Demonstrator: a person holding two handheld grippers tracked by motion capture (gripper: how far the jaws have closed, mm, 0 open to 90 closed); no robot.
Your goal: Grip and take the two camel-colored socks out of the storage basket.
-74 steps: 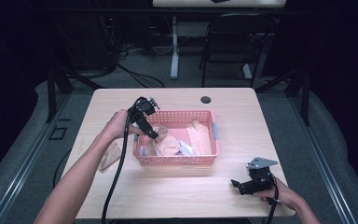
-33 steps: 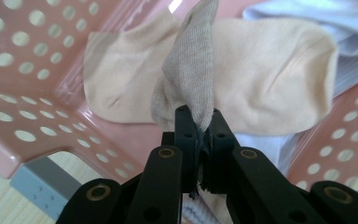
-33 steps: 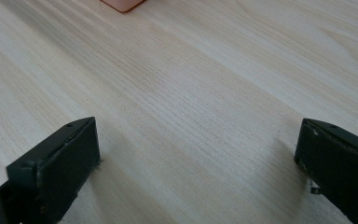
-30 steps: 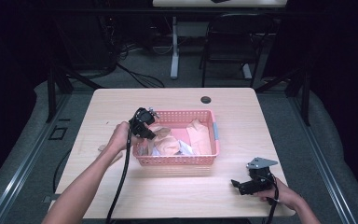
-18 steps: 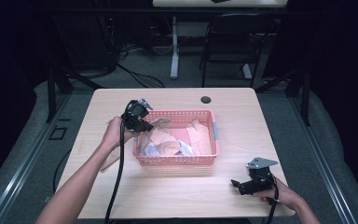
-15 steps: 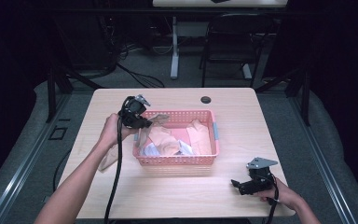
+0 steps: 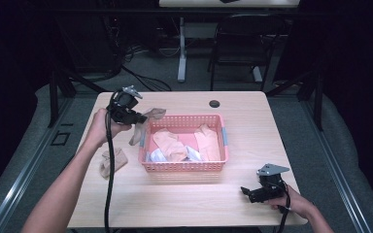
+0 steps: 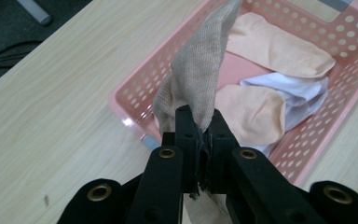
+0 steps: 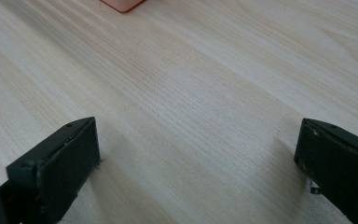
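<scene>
A pink perforated basket stands mid-table and holds peach socks and a white sock. My left gripper is shut on a tan sock, which hangs above the basket's left rim. In the left gripper view the tan sock rises from the shut jaws of the left gripper, over the basket. Another tan sock lies on the table to the left of the basket. My right gripper rests open on the table near the front right; the right gripper has bare wood between its jaws.
A small black round thing sits near the table's far edge. The wooden table has bare room to the right of the basket. A basket corner shows at the top of the right gripper view. Chairs and cables stand beyond the table.
My left gripper has risen and moved left and back out of the basket, with the tan sock lifted in it. The right gripper has stayed still.
</scene>
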